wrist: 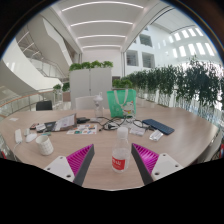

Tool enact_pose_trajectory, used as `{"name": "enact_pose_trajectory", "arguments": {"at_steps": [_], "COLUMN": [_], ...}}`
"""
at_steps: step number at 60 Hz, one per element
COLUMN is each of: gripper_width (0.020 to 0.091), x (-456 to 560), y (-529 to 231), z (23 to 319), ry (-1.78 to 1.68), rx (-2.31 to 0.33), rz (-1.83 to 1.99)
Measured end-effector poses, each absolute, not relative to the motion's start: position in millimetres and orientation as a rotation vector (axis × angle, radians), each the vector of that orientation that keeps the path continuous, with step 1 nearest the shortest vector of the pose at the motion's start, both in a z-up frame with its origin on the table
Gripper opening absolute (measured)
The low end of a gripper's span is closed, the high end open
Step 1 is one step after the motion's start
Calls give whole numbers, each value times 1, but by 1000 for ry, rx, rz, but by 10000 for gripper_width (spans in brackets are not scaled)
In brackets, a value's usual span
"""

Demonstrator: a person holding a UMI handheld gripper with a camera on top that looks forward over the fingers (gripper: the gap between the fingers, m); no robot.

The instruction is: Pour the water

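You have one clear plastic bottle (121, 152) with a red label, standing at twelve o'clock between your gripper's (113, 160) two spread fingers, a gap at either side. You have two pink pads (80, 157), one on each finger. At ten o'clock you can count one white cup (45, 145) on the one wooden table (185, 145). One green wire basket (122, 100) stands farther off at twelve o'clock. One dark flat device (159, 126) lies at two o'clock, and one open laptop (63, 122) at eleven. The small clutter around the laptop is too jumbled for you to count. Two white planter boxes (90, 82) stand behind the basket.
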State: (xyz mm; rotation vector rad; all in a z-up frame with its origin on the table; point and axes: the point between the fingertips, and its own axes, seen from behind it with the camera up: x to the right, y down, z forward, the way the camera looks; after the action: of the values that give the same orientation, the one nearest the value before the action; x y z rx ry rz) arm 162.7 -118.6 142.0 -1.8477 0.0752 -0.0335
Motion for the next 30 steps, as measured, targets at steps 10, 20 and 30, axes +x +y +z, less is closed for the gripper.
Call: {"name": "enact_pose_trajectory", "arguments": {"at_steps": [10, 20, 30], "gripper_width": [826, 508, 403], "x": [199, 200, 204], "y": [-42, -17, -15], "z": [104, 71, 69], "ry": [124, 112, 127], "rx": [-1820, -1832, -1835], "rz": [-31, -30, -46]}}
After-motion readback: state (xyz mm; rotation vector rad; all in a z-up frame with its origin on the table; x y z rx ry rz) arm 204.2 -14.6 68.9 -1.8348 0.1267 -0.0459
